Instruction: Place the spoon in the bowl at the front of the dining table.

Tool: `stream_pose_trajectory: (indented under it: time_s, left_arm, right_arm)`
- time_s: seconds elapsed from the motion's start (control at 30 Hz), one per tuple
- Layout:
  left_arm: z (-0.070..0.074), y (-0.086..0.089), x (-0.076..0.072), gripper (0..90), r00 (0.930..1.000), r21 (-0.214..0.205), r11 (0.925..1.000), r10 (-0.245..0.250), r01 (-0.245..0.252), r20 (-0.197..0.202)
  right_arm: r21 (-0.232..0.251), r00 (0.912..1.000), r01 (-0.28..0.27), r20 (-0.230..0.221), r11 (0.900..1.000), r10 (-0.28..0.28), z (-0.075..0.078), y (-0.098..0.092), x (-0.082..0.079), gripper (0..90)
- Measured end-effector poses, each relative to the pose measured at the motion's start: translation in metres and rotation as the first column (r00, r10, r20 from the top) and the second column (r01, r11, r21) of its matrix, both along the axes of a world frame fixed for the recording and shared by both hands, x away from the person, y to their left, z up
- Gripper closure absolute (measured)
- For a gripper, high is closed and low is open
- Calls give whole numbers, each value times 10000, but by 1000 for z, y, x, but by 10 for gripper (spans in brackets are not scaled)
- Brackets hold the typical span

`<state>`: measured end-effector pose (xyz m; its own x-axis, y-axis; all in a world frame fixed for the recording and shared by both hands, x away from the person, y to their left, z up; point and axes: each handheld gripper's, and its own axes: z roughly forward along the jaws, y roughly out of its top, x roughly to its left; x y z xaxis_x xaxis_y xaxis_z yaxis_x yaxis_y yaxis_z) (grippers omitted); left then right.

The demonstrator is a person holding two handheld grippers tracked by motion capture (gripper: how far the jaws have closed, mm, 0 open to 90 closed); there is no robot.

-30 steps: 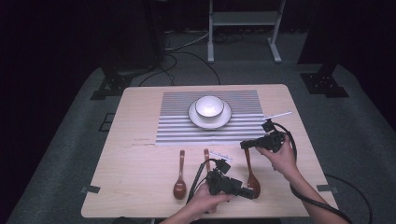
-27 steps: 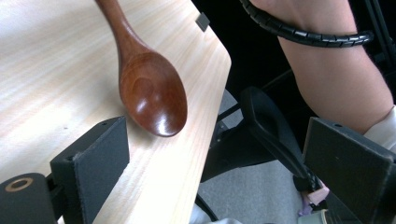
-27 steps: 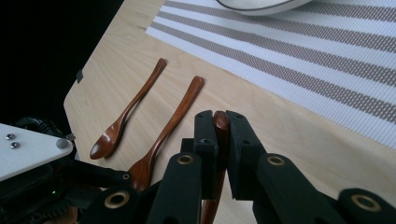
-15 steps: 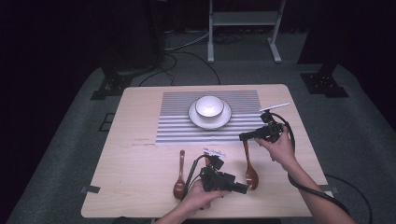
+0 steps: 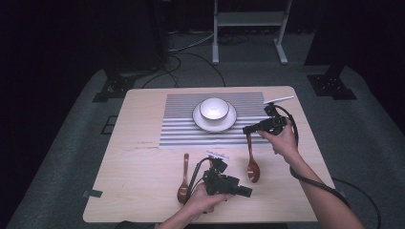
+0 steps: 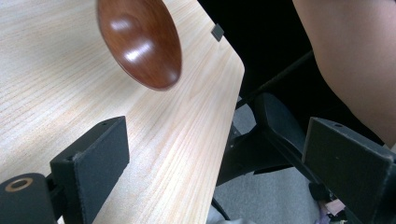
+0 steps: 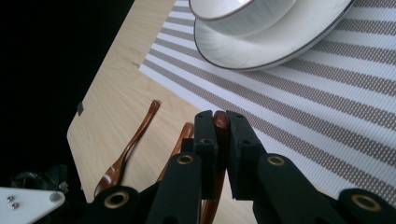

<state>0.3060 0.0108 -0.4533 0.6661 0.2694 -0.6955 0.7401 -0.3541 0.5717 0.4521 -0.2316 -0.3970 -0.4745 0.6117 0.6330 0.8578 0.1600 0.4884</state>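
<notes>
Lifting one wooden spoon (image 5: pixel 251 160) by its handle off the table's (image 5: pixel 143 143) right side toward the bowl (image 5: pixel 213 108), the right gripper (image 5: pixel 248 129) clamps it — left gripper (image 5: pixel 247 192) gapes empty near the front edge.

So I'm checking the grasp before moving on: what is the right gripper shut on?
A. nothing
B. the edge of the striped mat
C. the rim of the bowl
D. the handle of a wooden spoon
D: in the right gripper view the right gripper has its jaws pressed on the brown handle of a spoon, short of the bowl.
</notes>
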Motion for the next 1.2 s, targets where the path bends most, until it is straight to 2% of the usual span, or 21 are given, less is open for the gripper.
stream_pose_trajectory:
  time_s: [0.47,0.63,0.9,1.2]
  left_arm:
    - [0,0,0,61,10000,-3,10000,16,-16,0]
    - [1,1,0,61,10000,-34,10000,46,-46,-3]
    - [1,2,1,61,10000,-71,10000,59,-59,24]
    - [1,3,2,61,10000,-59,10000,34,-34,46]
  right_arm:
    - [162,9987,491,137,9987,-493,15,7,29,830]
    - [360,9979,631,143,9974,-636,16,13,41,830]
    - [378,9960,878,132,9954,-884,18,18,54,829]
    - [624,9871,1584,123,9854,-1595,25,15,70,829]
